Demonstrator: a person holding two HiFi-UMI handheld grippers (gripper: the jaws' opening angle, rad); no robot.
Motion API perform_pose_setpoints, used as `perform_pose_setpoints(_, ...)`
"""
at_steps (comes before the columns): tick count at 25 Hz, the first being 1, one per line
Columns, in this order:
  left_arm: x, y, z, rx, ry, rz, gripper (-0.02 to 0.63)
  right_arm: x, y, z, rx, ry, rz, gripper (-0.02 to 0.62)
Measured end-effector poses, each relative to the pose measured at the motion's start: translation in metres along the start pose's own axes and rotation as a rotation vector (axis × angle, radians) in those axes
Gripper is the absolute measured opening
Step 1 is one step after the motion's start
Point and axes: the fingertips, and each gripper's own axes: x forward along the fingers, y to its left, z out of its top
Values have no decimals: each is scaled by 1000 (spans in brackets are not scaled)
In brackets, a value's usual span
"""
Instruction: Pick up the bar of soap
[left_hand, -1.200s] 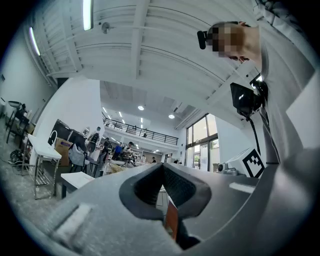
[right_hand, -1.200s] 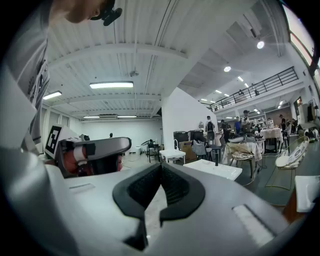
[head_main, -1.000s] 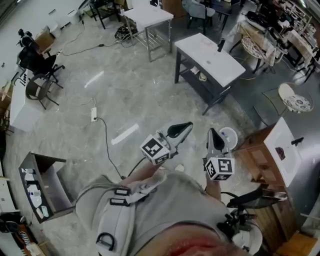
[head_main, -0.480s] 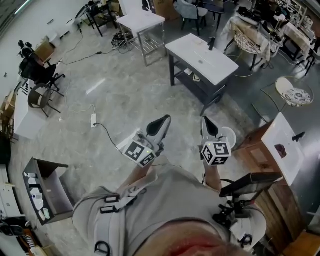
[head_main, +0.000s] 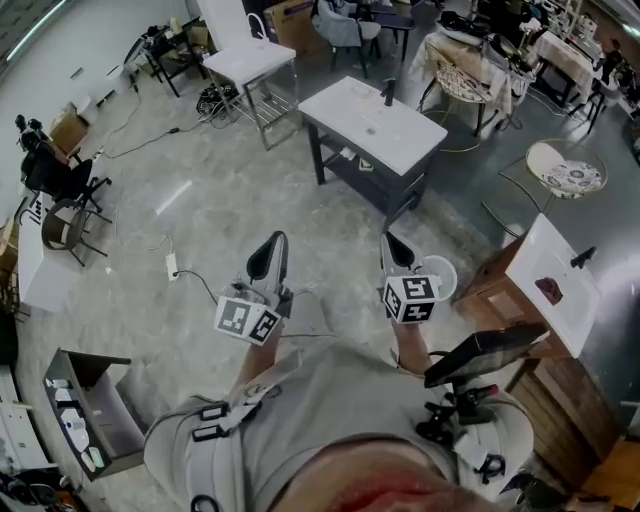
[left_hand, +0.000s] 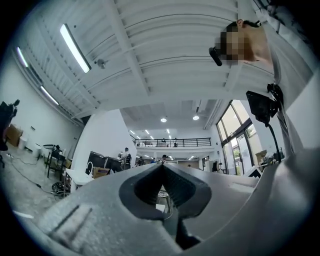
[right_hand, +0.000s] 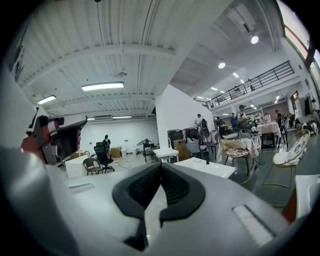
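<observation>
Pinching nothing with left claw (left_hand: 161, 167) or right claw (right_hand: 160, 169), both pressed together, held over floor (head_main: 230, 200). No soap made out; possibly on white table (head_main: 375, 125) ahead, too small to tell. Get closer, tilt down, spread one claw before reaching.

Grey top (head_main: 340, 400), grey harness straps (head_main: 225, 420) with black buckles (head_main: 207, 433) — black-and-white marker cubes (head_main: 247, 320)

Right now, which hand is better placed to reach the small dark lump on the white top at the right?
Probably right: the right tongs sit nearer that white top and its dark lump; the left tongs are farther. Both shut, empty.
</observation>
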Motion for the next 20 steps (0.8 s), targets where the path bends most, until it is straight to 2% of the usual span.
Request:
perform_pose_setpoints(6,30,-2,-9,0,-23,-40,-6,0,-25,3,-11,-9,-44,2)
perform_pose_setpoints(12,57,-9,-32,-9,3,-100,-8,5,-50,6,-25,-9,-106,2)
perform_pose_setpoints(15,66,-5,-45,-34,19,-119,-8,10,-55,9,-54,-16,-132,2)
perform_pose_setpoints(20,86,9,-62,-76,30,-154,-8,30,-55,14,-45,-24,-137,2)
